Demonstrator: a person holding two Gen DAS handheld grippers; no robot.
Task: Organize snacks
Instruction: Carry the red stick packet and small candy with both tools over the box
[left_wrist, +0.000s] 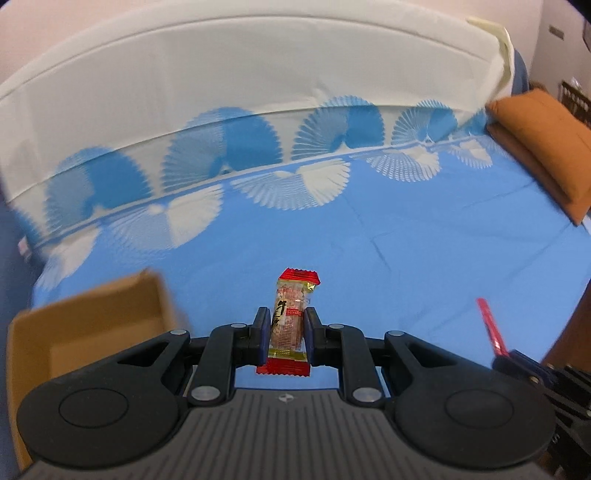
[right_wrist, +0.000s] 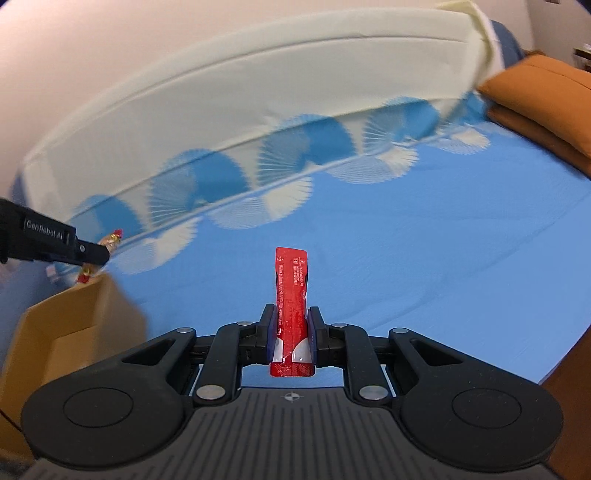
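A small clear snack packet with red crimped ends (left_wrist: 290, 321) is clamped upright in the left gripper (left_wrist: 286, 328). A long flat red foil sachet (right_wrist: 291, 314) is gripped by the right gripper (right_wrist: 291, 332). An open brown cardboard box (left_wrist: 88, 325) is set at the left edge of the blue fan-patterned bed sheet (left_wrist: 406, 240)

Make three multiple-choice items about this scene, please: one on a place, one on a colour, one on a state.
1. Where is the cardboard box relative to the right gripper?
A. To its left
B. To its right
C. Straight ahead

2. What colour is the pillow?
A. Green
B. Orange-brown
C. White

3. What is the state of the left gripper?
A. Open and empty
B. Shut on the red and gold snack
C. Shut on the box

Answers:
1 A, the box sits at the left edge of the right wrist view.
2 B, it lies orange-brown on the blue sheet.
3 B, the packet is pinched between both fingers.
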